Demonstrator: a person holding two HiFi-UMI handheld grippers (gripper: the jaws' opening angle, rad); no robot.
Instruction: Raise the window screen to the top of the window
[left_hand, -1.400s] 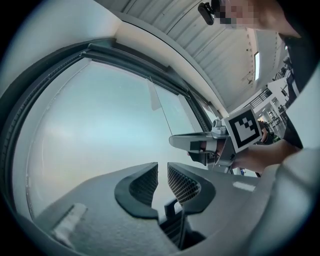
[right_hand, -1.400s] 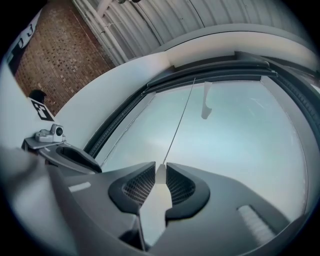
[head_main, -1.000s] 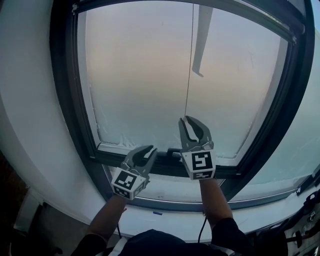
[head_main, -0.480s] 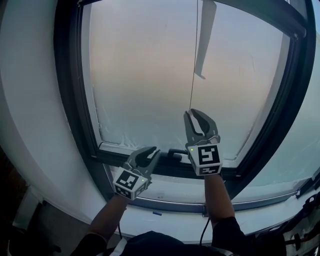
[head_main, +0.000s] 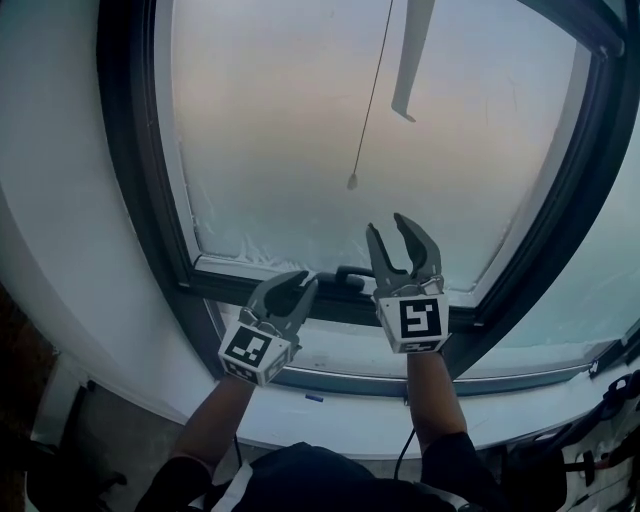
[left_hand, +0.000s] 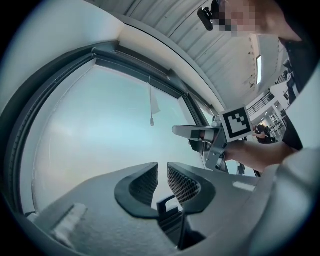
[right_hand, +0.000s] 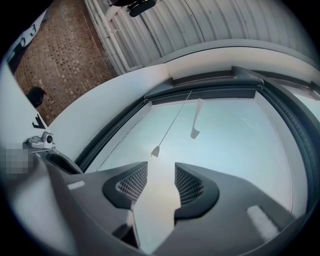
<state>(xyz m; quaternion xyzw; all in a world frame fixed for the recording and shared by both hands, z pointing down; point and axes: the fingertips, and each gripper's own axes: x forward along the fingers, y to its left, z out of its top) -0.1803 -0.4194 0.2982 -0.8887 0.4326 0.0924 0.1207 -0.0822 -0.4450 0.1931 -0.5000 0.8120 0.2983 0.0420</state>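
Just now opening the right claw (head_main: 392, 240) wide on nothing, likely risking the loose pull cord (head_main: 352, 182) swinging beyond reach

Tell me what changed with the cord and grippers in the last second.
The right gripper has just opened its jaws and let go of the pull cord, whose end now hangs free above it. Nothing is between its jaws. The left gripper stayed by the lower frame.
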